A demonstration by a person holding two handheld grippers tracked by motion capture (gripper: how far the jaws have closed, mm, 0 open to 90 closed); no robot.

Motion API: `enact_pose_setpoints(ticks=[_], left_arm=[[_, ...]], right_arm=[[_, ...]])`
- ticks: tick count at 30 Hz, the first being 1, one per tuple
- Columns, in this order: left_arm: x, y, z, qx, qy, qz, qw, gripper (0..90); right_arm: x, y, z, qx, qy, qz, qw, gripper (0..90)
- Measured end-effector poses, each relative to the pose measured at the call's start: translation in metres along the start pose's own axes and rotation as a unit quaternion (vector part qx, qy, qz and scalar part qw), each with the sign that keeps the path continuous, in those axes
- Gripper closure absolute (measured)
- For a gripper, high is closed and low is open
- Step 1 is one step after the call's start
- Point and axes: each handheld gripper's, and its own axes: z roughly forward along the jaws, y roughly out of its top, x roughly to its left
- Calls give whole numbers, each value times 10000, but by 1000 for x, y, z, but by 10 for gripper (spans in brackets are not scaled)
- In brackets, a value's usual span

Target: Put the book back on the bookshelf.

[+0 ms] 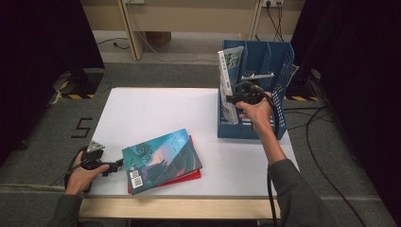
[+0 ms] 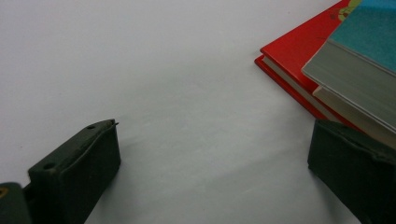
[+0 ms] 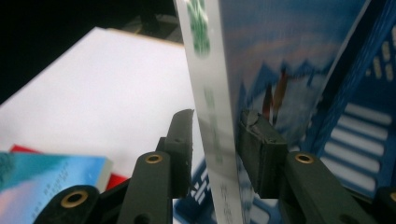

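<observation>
Right gripper view shows the right tongs (image 3: 215,140) pinching the white-spined book (image 3: 212,112) upright in the blue rack (image 3: 373,116) by the desk's far right corner — left tongs (image 2: 210,168) gape wide.

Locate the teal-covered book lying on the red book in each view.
High view: the teal book lies left of centre near the table's front edge, on top of the red book.
Left gripper view: upper right corner, grey page edges facing the camera.
Right gripper view: bottom left corner.
Shared landmark: the red book poking out beneath it.
</observation>
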Motion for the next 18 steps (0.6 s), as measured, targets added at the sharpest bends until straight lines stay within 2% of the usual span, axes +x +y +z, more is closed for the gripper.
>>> enact_pose_setpoints(ticks=[3, 5, 9, 13, 16, 18], left_arm=[[0, 0, 0, -1, 1, 0, 10000, 15], [0, 0, 0, 0, 2, 2, 10000, 15], [0, 0, 0, 1, 2, 2, 10000, 15], [0, 0, 0, 1, 4, 3, 10000, 15], [0, 0, 0, 3, 5, 4, 10000, 15], [0, 0, 0, 3, 5, 5, 10000, 15]], right_arm=[[-7, -15, 4, 144, 60, 31, 9999, 680], [-11, -23, 5, 133, 163, 105, 9997, 680], [-12, -32, 6, 381, 98, -51, 9992, 689], [-15, -39, 7, 354, 183, -6, 9992, 691], [-15, -39, 8, 328, 163, -97, 9993, 698], [-15, -39, 9, 331, 156, -60, 9993, 698]])
